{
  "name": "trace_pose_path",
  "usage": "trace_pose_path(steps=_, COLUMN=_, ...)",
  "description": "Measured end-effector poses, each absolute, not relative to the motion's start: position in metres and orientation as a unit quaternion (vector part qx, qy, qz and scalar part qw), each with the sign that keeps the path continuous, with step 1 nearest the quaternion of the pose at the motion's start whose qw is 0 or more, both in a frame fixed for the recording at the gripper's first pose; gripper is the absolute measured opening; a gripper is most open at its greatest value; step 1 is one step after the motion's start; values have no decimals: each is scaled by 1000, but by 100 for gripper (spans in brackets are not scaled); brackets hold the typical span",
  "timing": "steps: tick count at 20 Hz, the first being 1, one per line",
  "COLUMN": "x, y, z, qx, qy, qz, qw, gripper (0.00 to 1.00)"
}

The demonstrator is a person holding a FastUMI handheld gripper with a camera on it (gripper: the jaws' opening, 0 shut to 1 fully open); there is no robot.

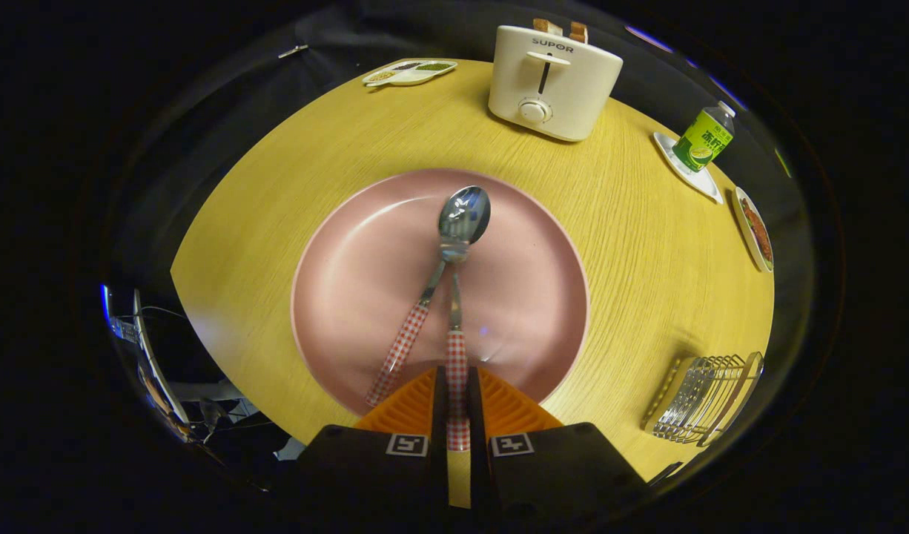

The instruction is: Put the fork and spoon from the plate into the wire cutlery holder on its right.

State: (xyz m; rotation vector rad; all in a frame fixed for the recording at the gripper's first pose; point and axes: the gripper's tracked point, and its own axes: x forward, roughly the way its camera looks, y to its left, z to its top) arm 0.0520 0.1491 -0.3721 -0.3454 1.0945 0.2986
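Gripper view is looking down on a yellow wooden table (276, 222) with a pink plate (351, 282) lying just ahead of the fingers. The gripper (457, 386) is clamping both fingers onto the checked handle of one utensil (457, 371), which is running straight up between them; its head is lying hidden beneath the spoon's bowl, so which piece it is cannot be told. The spoon (463, 215) is resting on the plate, its bowl near the plate's middle and its checked handle slanting down to the left of the fingers. The wire cutlery holder (703, 400) is sitting on the table to the right of the plate, apart from it. Beyond the plate a white toaster (551, 85) is standing, with a green bottle (705, 137) further right on a small white dish.
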Motion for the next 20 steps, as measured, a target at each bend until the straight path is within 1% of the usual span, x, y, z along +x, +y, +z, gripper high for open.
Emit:
trace_pose_path(steps=2, x=50, y=144, z=-369, qx=-148, qy=524, qz=137, qw=828, gripper=13)
trace_pose_path(steps=5, x=50, y=145, z=-357, qx=-126, qy=523, qz=157, qw=828, gripper=11)
trace_pose_path(steps=12, x=36, y=133, z=-319, qx=-81, qy=514, qz=169, qw=837, gripper=11)
trace_pose_path(steps=16, x=26, y=105, z=-283, qx=-85, qy=500, qz=175, qw=844, gripper=11)
trace_pose_path(steps=20, x=8, y=57, z=-246, qx=-102, qy=496, qz=174, qw=844, gripper=11)
